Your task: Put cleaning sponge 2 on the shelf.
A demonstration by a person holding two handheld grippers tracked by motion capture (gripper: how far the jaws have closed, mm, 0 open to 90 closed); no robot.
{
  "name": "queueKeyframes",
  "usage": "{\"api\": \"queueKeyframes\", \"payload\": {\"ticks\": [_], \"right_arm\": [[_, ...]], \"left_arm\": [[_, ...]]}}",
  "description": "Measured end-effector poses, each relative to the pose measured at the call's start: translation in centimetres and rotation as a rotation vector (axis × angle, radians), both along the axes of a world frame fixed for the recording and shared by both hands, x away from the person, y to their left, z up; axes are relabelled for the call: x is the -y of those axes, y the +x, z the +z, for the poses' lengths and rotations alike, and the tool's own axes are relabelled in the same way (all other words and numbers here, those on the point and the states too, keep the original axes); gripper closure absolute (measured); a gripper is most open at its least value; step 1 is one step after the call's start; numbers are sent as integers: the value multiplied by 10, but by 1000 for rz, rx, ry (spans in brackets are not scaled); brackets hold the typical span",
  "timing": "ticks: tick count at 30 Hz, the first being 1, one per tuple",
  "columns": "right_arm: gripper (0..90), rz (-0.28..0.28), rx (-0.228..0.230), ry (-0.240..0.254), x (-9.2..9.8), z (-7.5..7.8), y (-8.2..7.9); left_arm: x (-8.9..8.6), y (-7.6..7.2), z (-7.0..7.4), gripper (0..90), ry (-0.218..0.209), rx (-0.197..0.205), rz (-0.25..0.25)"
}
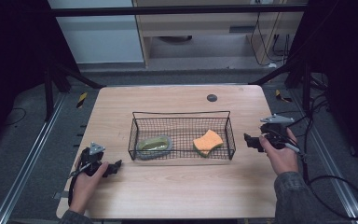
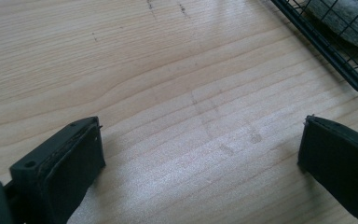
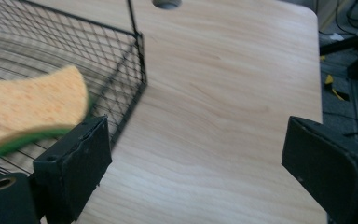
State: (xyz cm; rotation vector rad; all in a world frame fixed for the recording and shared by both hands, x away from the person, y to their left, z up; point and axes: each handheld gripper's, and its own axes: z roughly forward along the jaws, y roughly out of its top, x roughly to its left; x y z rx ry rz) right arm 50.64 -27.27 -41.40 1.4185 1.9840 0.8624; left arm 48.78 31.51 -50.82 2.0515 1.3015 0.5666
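A black wire basket stands in the middle of the wooden table. Inside it lie an orange sponge with a green underside on the right and a grey-green scouring pad on the left. My right gripper hovers just right of the basket, open and empty; its own view has the sponge behind the mesh at left. My left gripper rests low near the table's front left, open with bare wood between its jaws, and the basket corner sits at the top right of its view.
A round grey cable hole sits near the table's far edge. Cables trail from both grippers, the right one looping over the floor. Metal rails run along both sides of the table, and dark frame posts stand behind it.
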Motion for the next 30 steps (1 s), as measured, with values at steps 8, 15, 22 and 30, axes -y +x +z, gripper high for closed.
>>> {"api": "queueKeyframes", "payload": {"ticks": [8,15,22,30], "right_arm": [[96,-66,-29,7,21,-29,-10],[101,-110,-83,21,35,-61,-16],[94,-142,-116,54,42,-85,-15],[75,-156,-77,67,36,-96,-6]], "left_arm": [[0,0,0,0,1,-1,1],[1,0,0,0,0,-1,1],[1,0,0,0,-2,0,2],[1,0,0,0,-3,0,2]]}}
